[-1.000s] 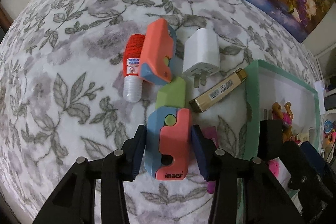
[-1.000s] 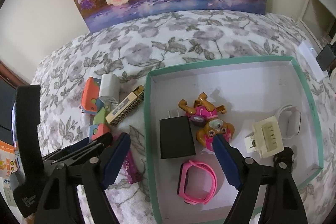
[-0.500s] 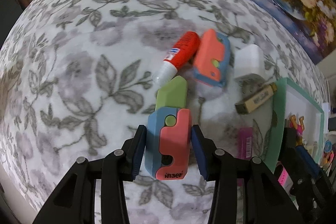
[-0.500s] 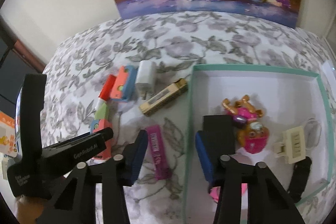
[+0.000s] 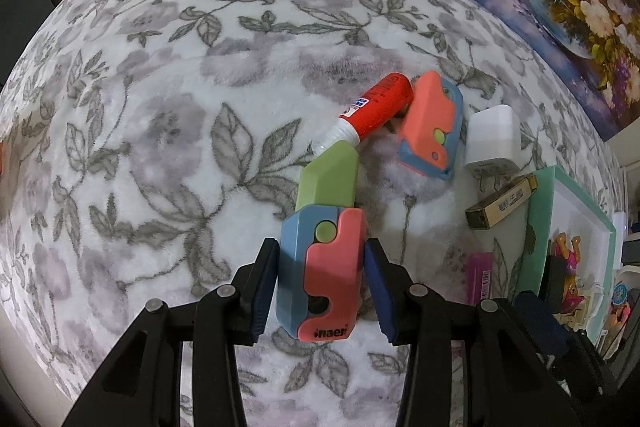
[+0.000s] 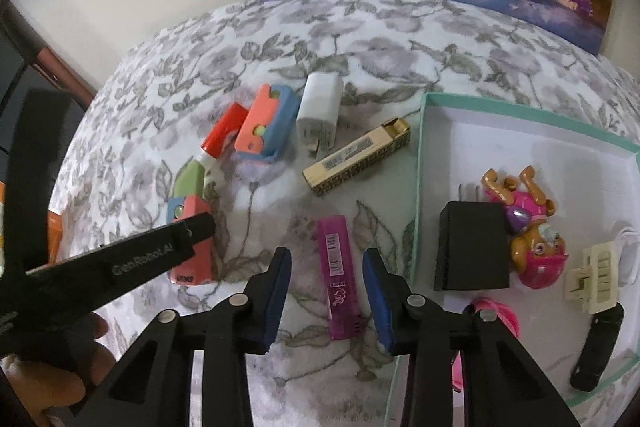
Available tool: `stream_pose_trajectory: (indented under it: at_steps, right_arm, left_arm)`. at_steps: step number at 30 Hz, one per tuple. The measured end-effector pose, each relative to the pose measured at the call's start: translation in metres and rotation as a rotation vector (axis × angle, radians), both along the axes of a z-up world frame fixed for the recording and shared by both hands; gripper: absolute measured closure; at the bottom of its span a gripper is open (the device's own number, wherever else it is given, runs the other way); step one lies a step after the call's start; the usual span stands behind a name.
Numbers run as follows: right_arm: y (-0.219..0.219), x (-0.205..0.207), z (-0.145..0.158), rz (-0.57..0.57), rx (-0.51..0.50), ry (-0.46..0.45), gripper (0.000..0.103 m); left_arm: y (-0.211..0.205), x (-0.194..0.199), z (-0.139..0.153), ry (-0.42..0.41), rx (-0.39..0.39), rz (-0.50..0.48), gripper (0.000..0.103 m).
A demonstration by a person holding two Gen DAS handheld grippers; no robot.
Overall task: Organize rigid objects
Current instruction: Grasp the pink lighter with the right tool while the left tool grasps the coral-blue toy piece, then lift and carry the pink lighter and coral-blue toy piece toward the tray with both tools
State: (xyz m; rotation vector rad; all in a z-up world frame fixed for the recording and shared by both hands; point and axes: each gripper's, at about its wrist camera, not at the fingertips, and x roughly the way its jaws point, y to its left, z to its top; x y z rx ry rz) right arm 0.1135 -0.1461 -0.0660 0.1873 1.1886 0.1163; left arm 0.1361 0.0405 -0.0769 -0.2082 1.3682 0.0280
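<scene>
Now, step in hand: sorting loose rigid things off the floral blanket [image 5: 168, 131] into the green-rimmed tray [image 6: 420, 187]; I judge it partway, several items already inside
Left hand-held gripper [image 5: 322, 287]: pinching the blue, coral and green folding toy [image 5: 320, 267], pads pressed on both its sides
Right hand-held gripper [image 6: 326, 291]: jaws have just been closing, now straddling the magenta case [image 6: 338, 267]; a gap shows on each side, so no grip yet
Magenta case: flat on the blanket, just beside the tray's left rim
Left outside: red tube [image 5: 374, 111], second folding toy [image 5: 432, 127], white charger [image 5: 494, 139], gold harmonica [image 6: 358, 157]
In tray: black adapter [image 6: 472, 247], pink dog figure [image 6: 532, 231], cream clip [image 6: 596, 277]
Next move, my guess: settle lower, keep the case centred, close on its long edges; it looks slim and may skid
Hard to make out: pink item at the tray's near edge hidden behind my right gripper; case print unreadable; tray's far right cut off
</scene>
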Motion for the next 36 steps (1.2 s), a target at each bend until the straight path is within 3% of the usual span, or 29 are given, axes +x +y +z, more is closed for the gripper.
stream_pose_trajectory:
  at_steps: [17, 27, 36]
  right_arm:
    - [0.008, 0.006, -0.03, 0.003, -0.069, 0.074, 0.075]
    - [0.015, 0.003, -0.032, 0.02, -0.124, 0.059, 0.077]
    - [0.03, 0.0, -0.033, 0.045, -0.182, 0.037, 0.082]
  left_arm:
    - [-0.018, 0.008, -0.021, 0.012, 0.031, -0.006, 0.058]
    - [-0.028, 0.011, -0.021, 0.009, 0.063, -0.027, 0.058]
    - [-0.03, 0.013, -0.008, -0.017, 0.039, -0.034, 0.059]
